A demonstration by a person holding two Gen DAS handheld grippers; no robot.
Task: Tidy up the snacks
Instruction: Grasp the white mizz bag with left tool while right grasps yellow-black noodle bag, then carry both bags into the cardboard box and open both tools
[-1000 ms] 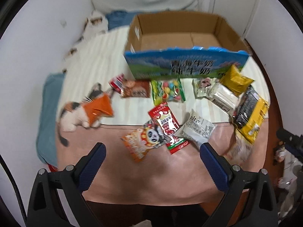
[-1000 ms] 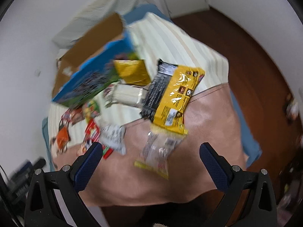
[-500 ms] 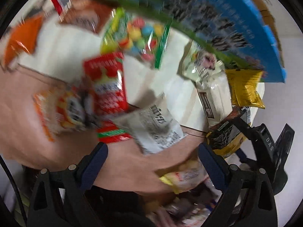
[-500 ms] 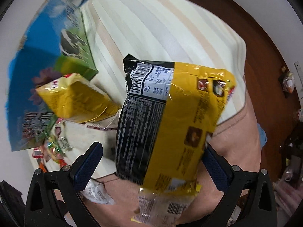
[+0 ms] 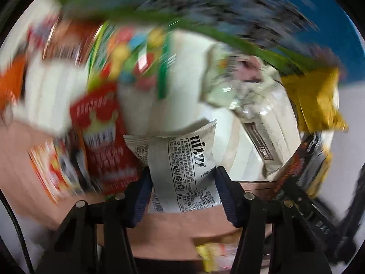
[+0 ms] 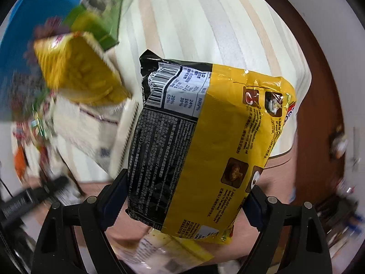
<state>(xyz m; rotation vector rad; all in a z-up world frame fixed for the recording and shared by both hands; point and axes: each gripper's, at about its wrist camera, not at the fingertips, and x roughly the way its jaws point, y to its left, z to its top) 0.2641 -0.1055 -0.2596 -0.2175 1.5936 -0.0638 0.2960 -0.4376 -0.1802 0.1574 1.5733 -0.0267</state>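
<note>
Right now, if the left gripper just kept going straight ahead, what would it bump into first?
The grey snack packet: it already sits between the left gripper fingers, which look closed against its sides.

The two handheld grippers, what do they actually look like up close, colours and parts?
Both match. The left gripper and right gripper each have a matte black plastic frame with angular struts and small round silver fasteners at the joints. The fingers carry dark navy ribbed pads. A thin black cable curves along the left edge of each view. No sleeves or hands show.
</note>
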